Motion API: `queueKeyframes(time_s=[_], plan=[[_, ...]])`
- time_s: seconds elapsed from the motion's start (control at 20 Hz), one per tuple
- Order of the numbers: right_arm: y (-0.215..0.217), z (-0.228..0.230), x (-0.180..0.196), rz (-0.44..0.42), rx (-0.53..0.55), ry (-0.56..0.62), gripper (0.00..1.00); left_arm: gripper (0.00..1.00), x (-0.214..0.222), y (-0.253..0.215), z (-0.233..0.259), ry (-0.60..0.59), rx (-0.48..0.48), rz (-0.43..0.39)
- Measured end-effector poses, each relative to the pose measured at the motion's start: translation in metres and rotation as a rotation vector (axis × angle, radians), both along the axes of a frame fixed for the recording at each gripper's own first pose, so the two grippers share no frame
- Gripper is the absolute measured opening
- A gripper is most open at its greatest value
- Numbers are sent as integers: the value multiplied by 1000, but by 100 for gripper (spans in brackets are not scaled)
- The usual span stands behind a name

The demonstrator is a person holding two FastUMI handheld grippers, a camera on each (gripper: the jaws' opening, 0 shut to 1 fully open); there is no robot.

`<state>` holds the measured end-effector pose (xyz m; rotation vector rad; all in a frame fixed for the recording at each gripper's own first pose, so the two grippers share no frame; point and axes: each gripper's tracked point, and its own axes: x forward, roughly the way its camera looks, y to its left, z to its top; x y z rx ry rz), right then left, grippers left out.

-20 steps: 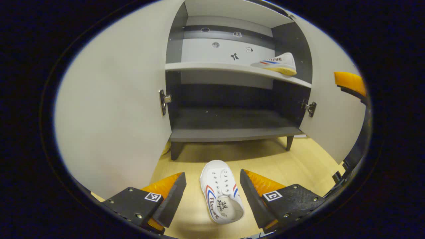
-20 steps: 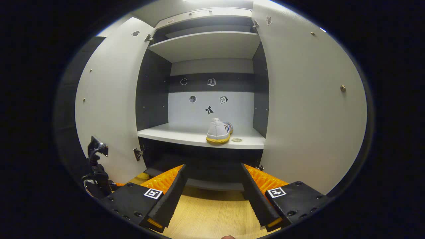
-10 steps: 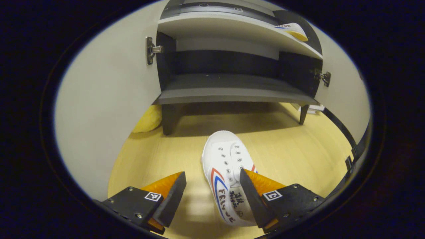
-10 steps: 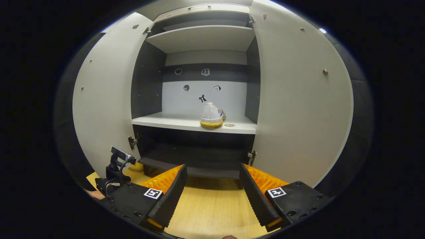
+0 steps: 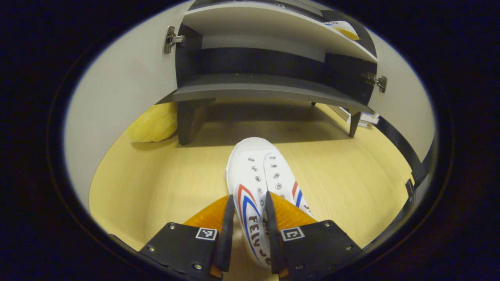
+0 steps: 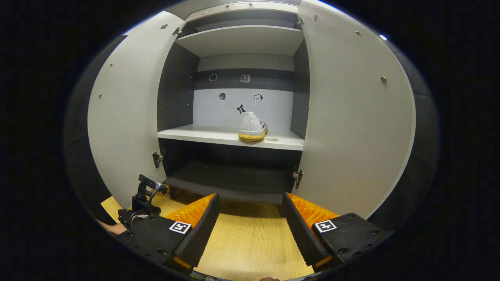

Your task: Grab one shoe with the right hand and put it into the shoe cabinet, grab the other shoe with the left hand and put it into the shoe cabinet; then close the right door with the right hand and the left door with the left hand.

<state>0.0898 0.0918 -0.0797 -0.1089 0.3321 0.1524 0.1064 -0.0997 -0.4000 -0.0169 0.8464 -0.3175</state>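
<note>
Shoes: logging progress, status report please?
Left hand-held gripper shut on floor shoe. Right hand-held gripper open, empty. Other shoe shelved. Both doors open, path clear.

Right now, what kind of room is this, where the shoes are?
Probably a mock-up hallway or entry corner: a shoe cabinet stands open on a pale wood floor, one white shoe on its shelf, another shoe on the floor, pinched by the left gripper.
</note>
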Motion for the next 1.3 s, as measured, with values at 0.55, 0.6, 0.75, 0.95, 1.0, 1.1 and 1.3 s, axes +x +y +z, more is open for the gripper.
queueKeyframes(time_s=[0.55,0.6,0.75,0.95,1.0,1.1,1.3], plan=[[-17,11,-12,27,-10,-21,100,1,13,5,45,-52,-25,100],[-18,10,-14,30,-8,-21,100,1,15,6,53,-65,-23,96],[-21,11,-20,42,1,-19,100,0,16,8,88,-113,-38,105],[-26,10,-28,52,8,-18,100,1,20,16,148,-189,-57,107],[-27,9,-31,54,11,-16,100,1,18,16,163,-210,-61,105],[-31,7,-35,53,19,-11,97,1,10,23,181,-242,-72,100],[-38,6,-41,46,26,-8,100,1,8,21,171,-322,-99,83]])
